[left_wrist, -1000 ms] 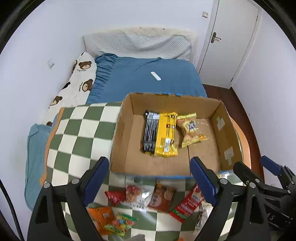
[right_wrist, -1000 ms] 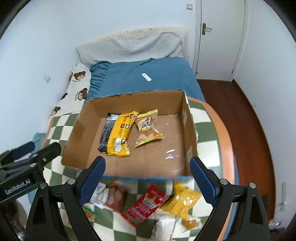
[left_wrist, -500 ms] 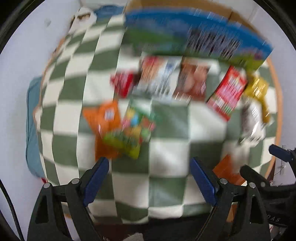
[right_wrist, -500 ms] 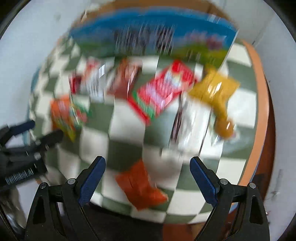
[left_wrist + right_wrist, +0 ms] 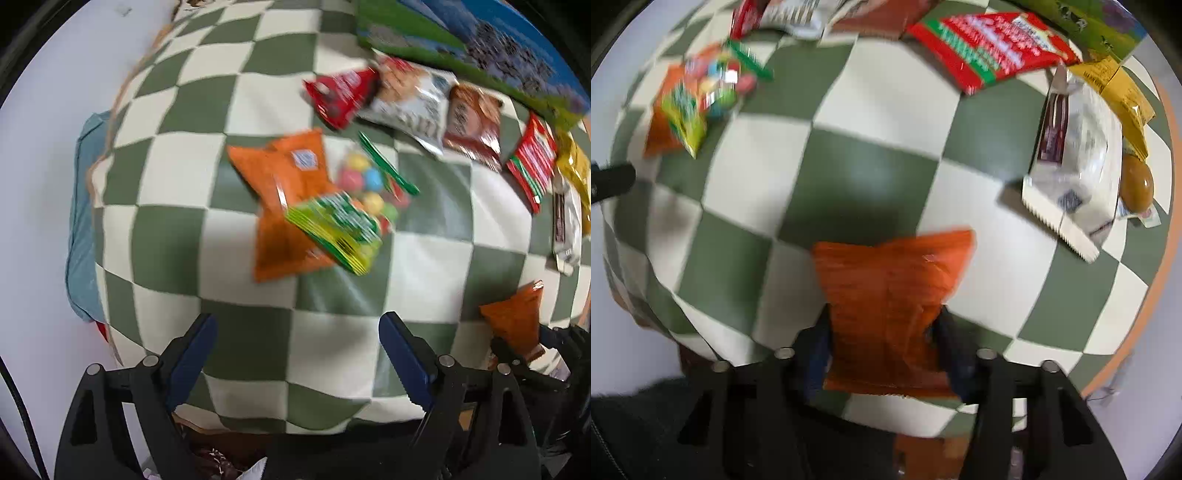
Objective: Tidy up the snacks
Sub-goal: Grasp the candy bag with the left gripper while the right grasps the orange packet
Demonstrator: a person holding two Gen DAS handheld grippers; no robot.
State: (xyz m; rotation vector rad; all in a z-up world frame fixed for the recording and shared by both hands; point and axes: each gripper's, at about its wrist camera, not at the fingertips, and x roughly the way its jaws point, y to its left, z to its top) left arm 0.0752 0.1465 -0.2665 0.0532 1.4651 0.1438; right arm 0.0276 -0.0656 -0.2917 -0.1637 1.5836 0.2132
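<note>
Checkered green-and-cream tablecloth (image 5: 177, 229) fills both views. Printed box wall (image 5: 480, 48) along upper right of left wrist view. Snack row just below it: red packet (image 5: 341, 96), white packet (image 5: 413, 103), brown packet (image 5: 474, 125). Orange bag (image 5: 284, 199) at centre, candy bag (image 5: 351, 214) overlapping it. Left gripper (image 5: 295, 354) spread wide over bare cloth, nothing between jaws. Right gripper (image 5: 882, 347), lower centre of right wrist view, jaws closing, pads pressed on orange snack pack (image 5: 890, 306).
</note>
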